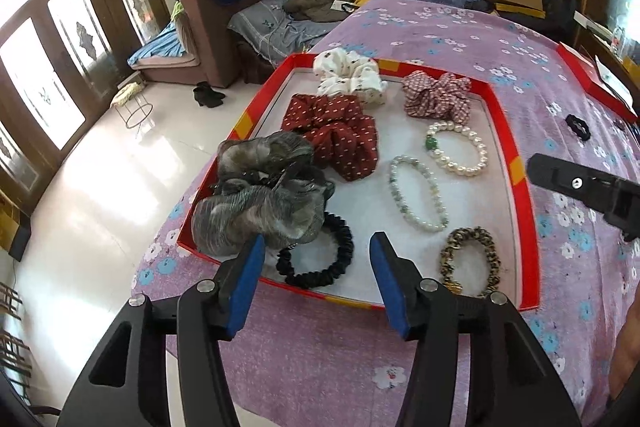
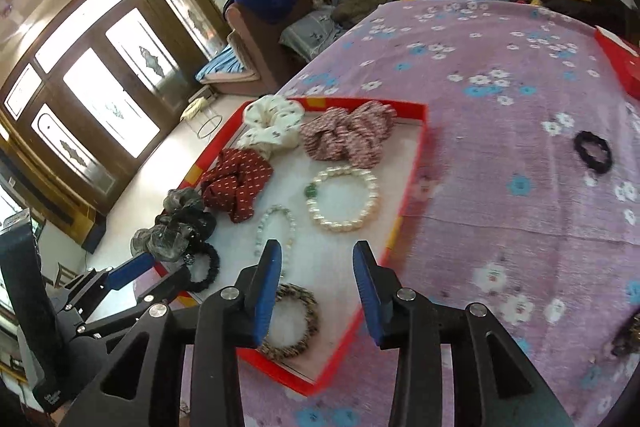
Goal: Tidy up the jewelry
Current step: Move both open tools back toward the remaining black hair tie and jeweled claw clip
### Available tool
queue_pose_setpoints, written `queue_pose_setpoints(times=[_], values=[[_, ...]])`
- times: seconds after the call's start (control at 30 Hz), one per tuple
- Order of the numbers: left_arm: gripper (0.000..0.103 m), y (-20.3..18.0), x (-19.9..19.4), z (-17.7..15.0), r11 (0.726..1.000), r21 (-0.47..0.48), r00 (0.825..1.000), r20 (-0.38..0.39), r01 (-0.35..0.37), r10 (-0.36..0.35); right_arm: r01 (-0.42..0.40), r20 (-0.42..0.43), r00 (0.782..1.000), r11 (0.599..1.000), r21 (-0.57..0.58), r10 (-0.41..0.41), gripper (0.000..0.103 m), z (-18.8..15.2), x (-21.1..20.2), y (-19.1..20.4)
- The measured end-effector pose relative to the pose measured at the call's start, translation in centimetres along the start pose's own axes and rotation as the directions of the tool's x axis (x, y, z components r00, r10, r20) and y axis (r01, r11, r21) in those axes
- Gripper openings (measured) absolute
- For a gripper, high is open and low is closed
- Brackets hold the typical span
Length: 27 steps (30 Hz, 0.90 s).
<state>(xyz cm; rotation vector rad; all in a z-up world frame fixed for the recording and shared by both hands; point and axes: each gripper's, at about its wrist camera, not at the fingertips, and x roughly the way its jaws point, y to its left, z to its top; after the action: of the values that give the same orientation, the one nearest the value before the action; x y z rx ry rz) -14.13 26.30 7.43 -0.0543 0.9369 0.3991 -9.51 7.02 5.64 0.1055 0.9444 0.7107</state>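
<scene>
Red tray [image 1: 506,131] of scrunchies, both grippers parted (empty), pearl bracelet [image 1: 458,149]

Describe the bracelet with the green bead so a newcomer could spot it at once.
Start at the red-rimmed tray on the purple flowered cloth. Toward its right side, just below the pink checked scrunchie, lies the big-pearl bracelet. It alone carries one green bead; the neighbouring bracelet has smaller beads.

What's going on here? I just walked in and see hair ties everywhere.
A person is sorting accessories into a shallow red-rimmed tray on a purple flowered cloth. Both the left gripper and the right gripper hang open and empty over it. Fabric scrunchies and bead bracelets already lie inside; a small black scrunchie remains outside on the cloth.
</scene>
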Motion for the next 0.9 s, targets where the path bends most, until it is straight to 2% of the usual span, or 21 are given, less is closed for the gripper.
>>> queue_pose_setpoints(times=[0.37, 0.53, 0.63, 0.77, 0.83, 0.9], values=[[0.056, -4.6, -1.8, -0.2, 0.993, 0.105, 0.999, 0.013, 0.044, -0.045, 0.125, 0.094, 0.987, 0.991, 0.053, -0.130, 0.050, -2.0, -6.5, -5.7], [0.057, -7.1, -2.8, -0.1, 0.987, 0.155, 0.998, 0.052, 0.032, -0.040, 0.170, 0.132, 0.975, 0.982, 0.080, -0.179, 0.051, -3.1, -9.3, -8.3], [0.058, -8.8, -3.4, -0.1, 0.981, 0.194, 0.996, 0.093, -0.019, 0.001, 0.184, 0.151, 0.969, 0.978, 0.097, -0.197, 0.054, -3.7, -10.9, -9.7], [0.060, -11.0, -3.9, -0.2, 0.957, 0.257, 0.983, 0.155, -0.134, 0.096, 0.191, 0.170, 0.963, 0.973, 0.131, -0.212, 0.056, -4.5, -12.7, -11.5], [0.060, -12.0, -3.8, -0.3, 0.939, 0.282, 0.972, 0.180, -0.196, 0.148, 0.198, 0.174, 0.959, 0.969, 0.149, -0.223, 0.056, -4.9, -13.3, -12.5], [0.060, -13.0, -3.8, -0.4, 0.913, 0.308, 0.954, 0.221, -0.266, 0.204, 0.203, 0.174, 0.957, 0.965, 0.168, -0.232, 0.057, -5.4, -13.8, -13.5]])
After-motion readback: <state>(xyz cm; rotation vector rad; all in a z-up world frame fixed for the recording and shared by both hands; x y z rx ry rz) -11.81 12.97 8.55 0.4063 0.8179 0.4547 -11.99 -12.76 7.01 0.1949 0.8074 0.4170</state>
